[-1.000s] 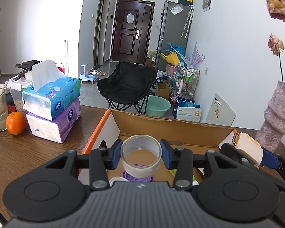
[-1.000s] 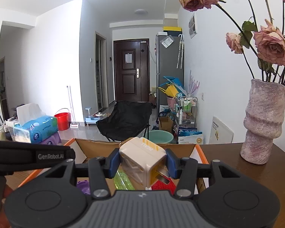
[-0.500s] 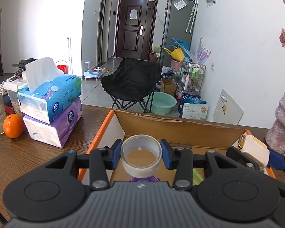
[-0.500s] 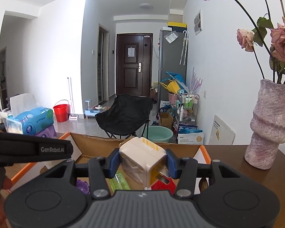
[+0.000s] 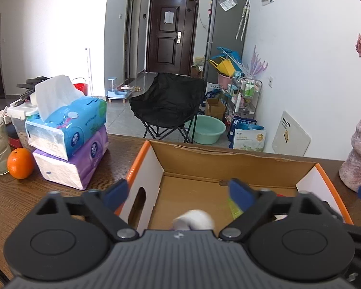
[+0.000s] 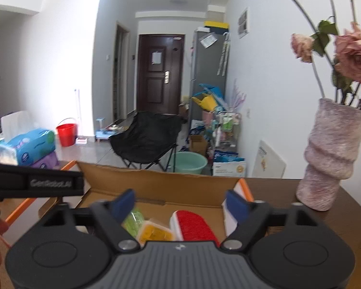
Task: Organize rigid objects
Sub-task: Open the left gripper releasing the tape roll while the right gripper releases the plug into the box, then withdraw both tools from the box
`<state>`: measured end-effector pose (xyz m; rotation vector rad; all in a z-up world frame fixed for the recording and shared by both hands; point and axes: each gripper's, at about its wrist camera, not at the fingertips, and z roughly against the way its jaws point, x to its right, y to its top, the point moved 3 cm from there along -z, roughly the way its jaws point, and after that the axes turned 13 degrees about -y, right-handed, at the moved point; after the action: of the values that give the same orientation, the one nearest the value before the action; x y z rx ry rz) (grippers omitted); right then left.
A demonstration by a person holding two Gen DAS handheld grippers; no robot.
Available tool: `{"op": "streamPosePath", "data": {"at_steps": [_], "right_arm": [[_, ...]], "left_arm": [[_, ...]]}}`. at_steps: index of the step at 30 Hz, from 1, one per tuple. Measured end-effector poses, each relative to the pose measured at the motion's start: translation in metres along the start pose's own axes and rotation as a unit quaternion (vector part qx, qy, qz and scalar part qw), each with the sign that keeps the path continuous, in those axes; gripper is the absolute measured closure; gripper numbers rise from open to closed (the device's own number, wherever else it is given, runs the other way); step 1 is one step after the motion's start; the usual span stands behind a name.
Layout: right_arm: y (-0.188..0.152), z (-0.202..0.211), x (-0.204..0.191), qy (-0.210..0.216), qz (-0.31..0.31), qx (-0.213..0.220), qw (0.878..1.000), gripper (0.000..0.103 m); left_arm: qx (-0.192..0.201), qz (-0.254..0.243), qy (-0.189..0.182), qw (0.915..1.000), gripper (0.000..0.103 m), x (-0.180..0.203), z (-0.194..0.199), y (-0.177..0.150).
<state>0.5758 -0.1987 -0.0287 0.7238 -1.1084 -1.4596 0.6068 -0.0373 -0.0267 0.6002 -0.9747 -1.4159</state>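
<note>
Cardboard box [image 5: 231,166] under both just-opened grippers, left gripper [image 5: 180,192], right gripper [image 6: 180,204]

Wooden table [image 5: 9,202] carries cardboard box [image 5: 228,166], vase [image 6: 329,159], orange [image 5: 20,163].

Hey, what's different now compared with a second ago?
Both tools have just opened. The left tool let go of the tape roll, now down in the cardboard box. The right tool released its cream block, also over the box. Tissue packs, orange and vase unchanged.
</note>
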Motion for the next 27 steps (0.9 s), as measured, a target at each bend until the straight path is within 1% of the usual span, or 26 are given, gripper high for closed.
{"op": "streamPosePath", "data": {"at_steps": [1,3,9,18,27], "right_arm": [[0.001,0.002,0.003,-0.006,-0.002,0.003,1.000,0.009],[0.003,0.003,0.007,-0.013,-0.005,0.001,1.000,0.000],[0.002,0.001,0.011,-0.020,-0.004,-0.004,1.000,0.000],[0.002,0.002,0.013,-0.022,-0.003,-0.001,1.000,0.000],[0.000,0.018,0.019,-0.024,-0.014,0.015,0.999,0.000]], "left_arm": [[0.002,0.003,0.004,1.0000,0.000,-0.001,0.001,0.001],[0.001,0.007,0.012,0.9999,0.000,-0.003,0.001,0.001],[-0.012,0.014,0.020,0.9996,0.000,-0.008,-0.003,0.000],[-0.009,0.006,0.022,0.9997,0.000,-0.004,0.002,-0.002],[0.000,-0.005,0.027,0.9996,0.000,-0.002,0.018,-0.007]]}}
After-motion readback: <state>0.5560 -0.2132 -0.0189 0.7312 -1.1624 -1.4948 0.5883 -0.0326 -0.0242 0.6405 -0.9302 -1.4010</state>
